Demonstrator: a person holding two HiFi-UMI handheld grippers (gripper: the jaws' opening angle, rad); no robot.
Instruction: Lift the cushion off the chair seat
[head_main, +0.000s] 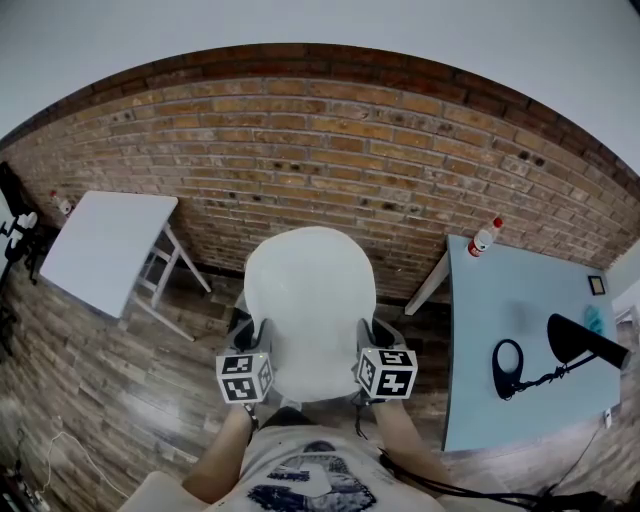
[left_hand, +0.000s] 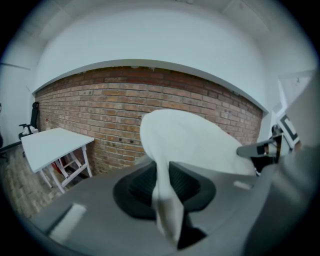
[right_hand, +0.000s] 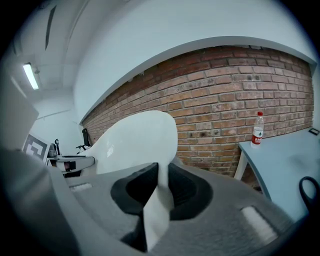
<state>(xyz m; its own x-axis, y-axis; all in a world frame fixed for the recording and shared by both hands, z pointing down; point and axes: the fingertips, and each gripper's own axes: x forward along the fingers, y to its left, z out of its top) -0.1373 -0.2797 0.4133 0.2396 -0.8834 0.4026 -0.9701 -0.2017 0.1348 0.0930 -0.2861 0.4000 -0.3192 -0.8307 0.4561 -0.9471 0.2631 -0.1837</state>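
The white cushion (head_main: 310, 305) hangs between my two grippers, in front of the brick wall. My left gripper (head_main: 255, 345) is shut on its left edge and my right gripper (head_main: 370, 345) is shut on its right edge. In the left gripper view the cushion (left_hand: 195, 142) runs off to the right, with its edge pinched thin in the left gripper (left_hand: 167, 192). In the right gripper view the cushion (right_hand: 135, 140) bulges to the left, its edge squeezed in the right gripper (right_hand: 160, 192). The chair seat is hidden below the cushion.
A white table (head_main: 105, 250) stands at the left. A light blue table (head_main: 500, 300) at the right carries a bottle (head_main: 484, 237) and a black desk lamp (head_main: 575, 345). The brick wall (head_main: 330, 160) rises just behind the cushion. The floor is wooden.
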